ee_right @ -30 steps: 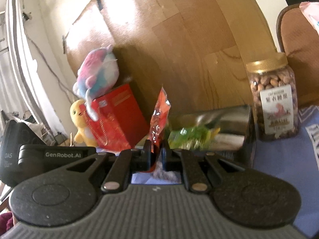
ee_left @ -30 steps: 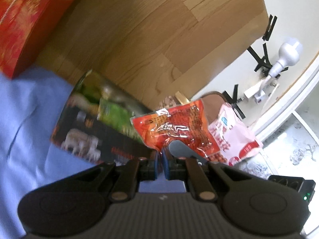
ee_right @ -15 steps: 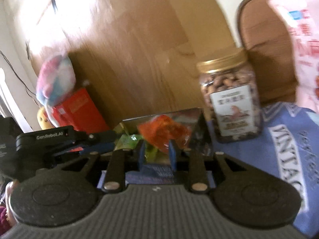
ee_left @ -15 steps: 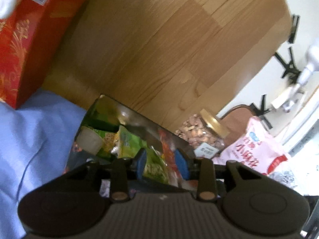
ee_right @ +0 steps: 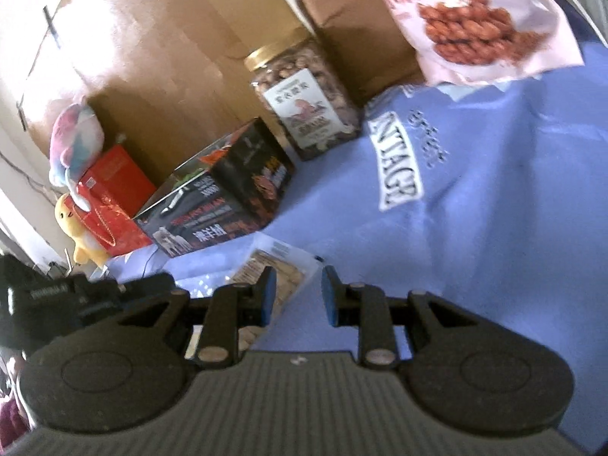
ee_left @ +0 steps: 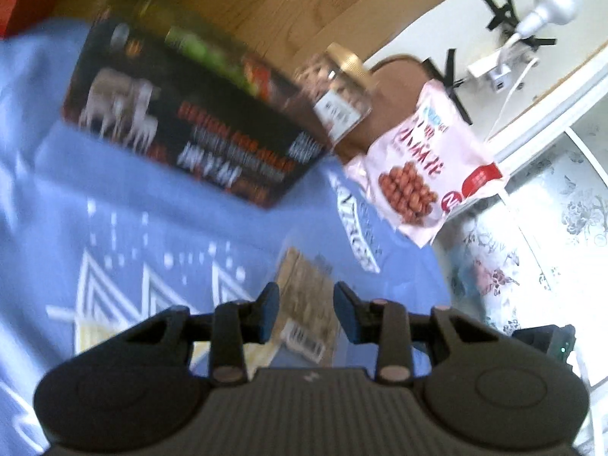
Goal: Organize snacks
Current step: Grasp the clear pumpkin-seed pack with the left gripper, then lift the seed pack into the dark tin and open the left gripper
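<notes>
A black open-topped box (ee_left: 182,129) (ee_right: 228,193) with green and red snack packets inside stands on the blue cloth (ee_left: 159,228) (ee_right: 494,190). A clear packet of beige snacks (ee_left: 304,304) (ee_right: 273,273) lies flat on the cloth. My left gripper (ee_left: 307,311) is open and empty, its jaws either side of that packet, just above it. My right gripper (ee_right: 295,296) is open and empty, with the packet at its left finger. The left gripper's body (ee_right: 76,296) shows in the right wrist view.
A jar of nuts (ee_left: 338,91) (ee_right: 304,106) stands right of the box. A pink snack bag (ee_left: 429,167) (ee_right: 478,19) leans on a brown chair back (ee_right: 342,19). A red box (ee_right: 114,197) and plush toys (ee_right: 76,144) stand at the left by the wooden board.
Both grippers let go of the red packet, which went into the box, opened, and pulled back and down toward the clear packet on the cloth.
</notes>
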A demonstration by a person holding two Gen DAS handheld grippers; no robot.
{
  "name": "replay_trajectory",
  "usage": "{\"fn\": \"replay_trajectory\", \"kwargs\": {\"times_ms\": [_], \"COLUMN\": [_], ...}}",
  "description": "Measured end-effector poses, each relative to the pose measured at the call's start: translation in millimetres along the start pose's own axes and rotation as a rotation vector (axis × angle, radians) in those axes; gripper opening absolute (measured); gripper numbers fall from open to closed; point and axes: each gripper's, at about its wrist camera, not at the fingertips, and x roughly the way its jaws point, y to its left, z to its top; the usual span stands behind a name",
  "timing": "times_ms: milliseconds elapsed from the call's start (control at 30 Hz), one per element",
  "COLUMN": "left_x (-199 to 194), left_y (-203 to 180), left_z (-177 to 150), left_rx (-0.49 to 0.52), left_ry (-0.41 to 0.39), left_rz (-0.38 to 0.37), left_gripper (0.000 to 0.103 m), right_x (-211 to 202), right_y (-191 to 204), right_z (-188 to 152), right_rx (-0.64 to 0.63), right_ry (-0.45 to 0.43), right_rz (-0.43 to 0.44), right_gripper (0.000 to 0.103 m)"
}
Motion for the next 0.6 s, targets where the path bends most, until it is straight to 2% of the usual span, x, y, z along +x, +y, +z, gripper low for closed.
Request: {"fn": "replay_trajectory", "kwargs": {"times_ms": [133, 267, 333, 367, 433, 600], "left_x": [7.4, 7.5, 5.5, 2.2, -5.9, -30.8], "left_y": [11.9, 17.5, 21.9, 24.0, 27.3, 29.1], "left_z": [-12.4, -12.2, -10.8, -9.7, -6.1, 6.7], "left_rx": [-0.032, -0.06, -0.076, -0.081, -0.095, -0.11], "left_ry": [0.015, 0.01, 0.005, 0.0, -0.02, -0.084], "left_rz": [0.0, -0.022, -0.028, -0.025, -0.027, -0.066], "left_gripper": [0.032, 0.032, 0.033, 0.034, 0.042, 0.052], "right_x": [16.5, 39.3, 46.9, 50.7, 53.7, 47.1], "right_y": [-5.0, 13.3, 24.1, 26.4, 24.7, 29.6], "right_z": [-6.1, -10.5, -11.6, -10.9, -10.2, 0.4], "right_rx": [0.092, 0.091, 0.06, 0.059, 0.114, 0.172], "right_ry": [0.047, 0.086, 0.083, 0.096, 0.105, 0.114], "right_rz": [0.071, 0.151, 0.146, 0.15, 0.202, 0.308], "right_gripper": [0.033, 0.033, 0.028, 0.018, 0.014, 0.011]}}
